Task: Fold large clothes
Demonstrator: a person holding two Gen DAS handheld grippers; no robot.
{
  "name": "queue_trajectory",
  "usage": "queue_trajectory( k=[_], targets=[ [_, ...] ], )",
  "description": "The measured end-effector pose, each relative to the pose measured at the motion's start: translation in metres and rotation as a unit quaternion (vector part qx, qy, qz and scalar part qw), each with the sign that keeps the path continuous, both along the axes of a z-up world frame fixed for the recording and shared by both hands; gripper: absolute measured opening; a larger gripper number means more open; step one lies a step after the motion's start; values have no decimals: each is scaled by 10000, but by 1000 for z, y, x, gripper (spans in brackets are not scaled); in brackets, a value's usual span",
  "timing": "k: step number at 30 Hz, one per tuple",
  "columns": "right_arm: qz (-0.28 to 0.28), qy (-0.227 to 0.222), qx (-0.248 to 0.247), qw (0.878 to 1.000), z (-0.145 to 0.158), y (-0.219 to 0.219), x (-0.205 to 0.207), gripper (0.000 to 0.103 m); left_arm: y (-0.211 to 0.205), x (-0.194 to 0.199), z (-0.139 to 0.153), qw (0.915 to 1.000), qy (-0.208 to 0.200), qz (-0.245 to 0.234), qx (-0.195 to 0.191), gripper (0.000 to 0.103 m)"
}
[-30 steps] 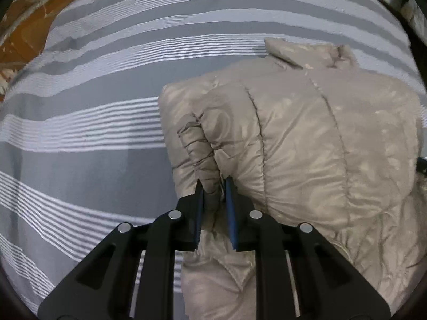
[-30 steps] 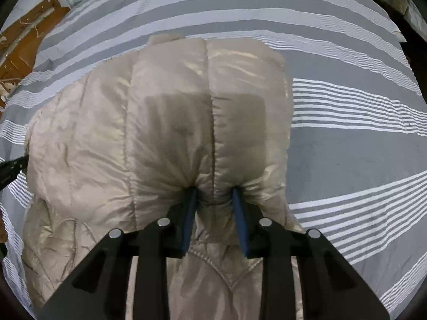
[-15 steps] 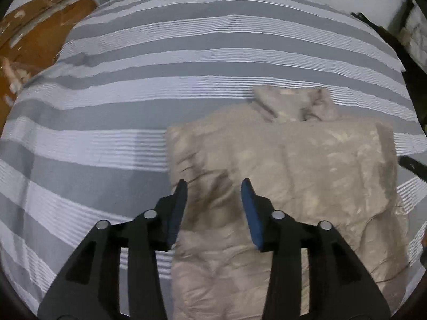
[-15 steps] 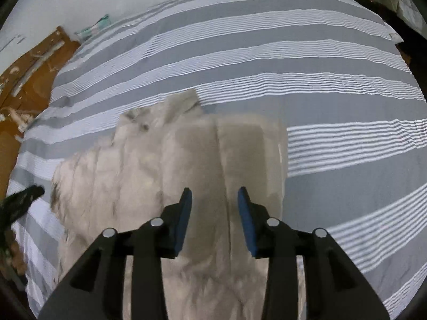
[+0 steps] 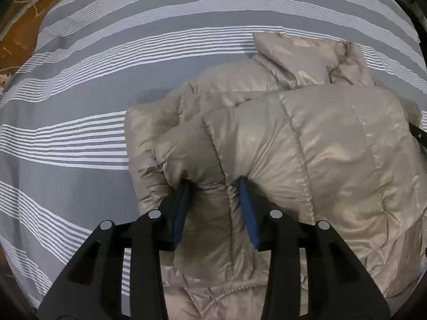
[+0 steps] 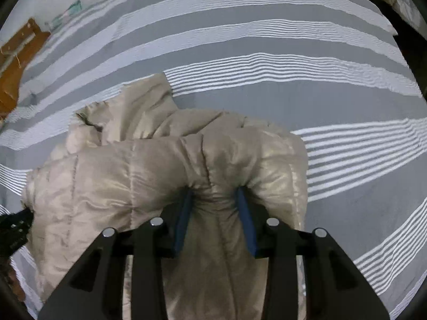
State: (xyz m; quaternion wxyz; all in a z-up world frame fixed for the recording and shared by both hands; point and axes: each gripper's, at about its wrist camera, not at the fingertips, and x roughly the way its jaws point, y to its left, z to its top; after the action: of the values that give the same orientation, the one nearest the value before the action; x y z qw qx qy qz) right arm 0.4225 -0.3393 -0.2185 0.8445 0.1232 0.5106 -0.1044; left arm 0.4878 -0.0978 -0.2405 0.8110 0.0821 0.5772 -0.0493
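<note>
A beige quilted puffer jacket (image 5: 320, 138) lies folded on a grey and white striped bedspread (image 5: 80, 106), its collar (image 5: 307, 58) at the far end. My left gripper (image 5: 213, 184) is closing, and its blue pads dig into a thick fold at the jacket's near left edge. In the right wrist view the same jacket (image 6: 106, 181) bulges upward. My right gripper (image 6: 214, 190) is shut on a bunched fold at its near right edge, with fabric filling the gap. The collar (image 6: 144, 98) lies beyond.
The striped bedspread (image 6: 320, 93) stretches far and to both sides of the jacket. Brown wooden furniture (image 5: 16, 42) shows past the bed's far left edge. A dark part of the other gripper (image 6: 16, 224) shows at the left rim.
A second ago both grippers pinched the jacket. Half a second ago both hung open above it, lying flat. Now both pinch a thick fold at its near edge again.
</note>
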Motion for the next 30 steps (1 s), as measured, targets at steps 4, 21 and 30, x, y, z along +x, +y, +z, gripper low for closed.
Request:
queue_trajectory(
  k=[4, 21, 30],
  targets=[
    [7, 88, 2, 10000, 2, -1, 0, 36, -3, 1, 1, 10000, -44, 12, -31, 38],
    [201, -886, 165, 9957, 15, 59, -252, 63, 79, -204, 32, 9919, -996, 389, -691, 90],
    [94, -985, -64, 9951, 5, 72, -316, 63, 121, -276, 10, 9936, -719, 589, -645, 95]
  ],
)
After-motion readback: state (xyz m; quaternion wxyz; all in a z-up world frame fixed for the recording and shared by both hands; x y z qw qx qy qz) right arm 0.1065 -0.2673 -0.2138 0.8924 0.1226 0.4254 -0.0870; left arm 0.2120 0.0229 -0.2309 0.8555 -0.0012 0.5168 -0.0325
